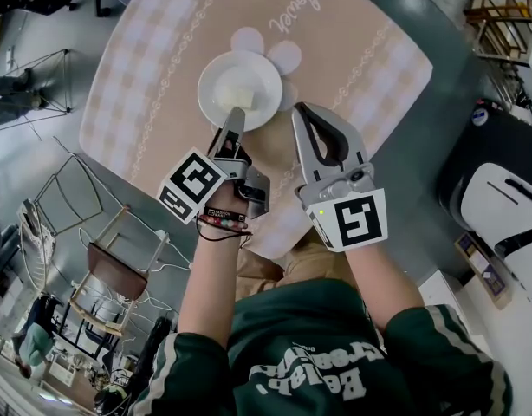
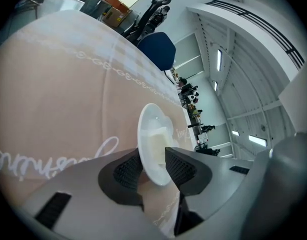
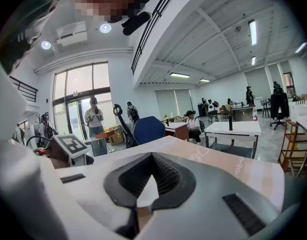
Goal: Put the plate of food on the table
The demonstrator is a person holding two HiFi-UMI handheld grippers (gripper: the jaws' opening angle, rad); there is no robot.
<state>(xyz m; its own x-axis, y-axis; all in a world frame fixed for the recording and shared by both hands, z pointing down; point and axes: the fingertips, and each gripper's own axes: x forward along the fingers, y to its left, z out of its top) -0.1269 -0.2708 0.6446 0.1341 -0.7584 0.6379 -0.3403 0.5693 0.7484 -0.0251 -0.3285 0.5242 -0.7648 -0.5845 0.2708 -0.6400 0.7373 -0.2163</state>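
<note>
Bright even indoor light from ceiling strips and tall windows, soft shadows, strong fisheye bending, dark corners.

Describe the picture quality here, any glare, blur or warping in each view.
Head view: fisheye curves the table edges, and the white plate is overexposed, food barely distinct. Left gripper view: heavy warping, dark corners, plate sharp. Right gripper view: ceiling lights flare, straight beams bow.

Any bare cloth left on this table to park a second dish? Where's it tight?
Free: the beige checked tablecloth left of the white plate of pale food, and right of it past the pale round discs. Tight: the near side, where the left gripper straddles the plate rim and the shut right gripper sits alongside.
</note>
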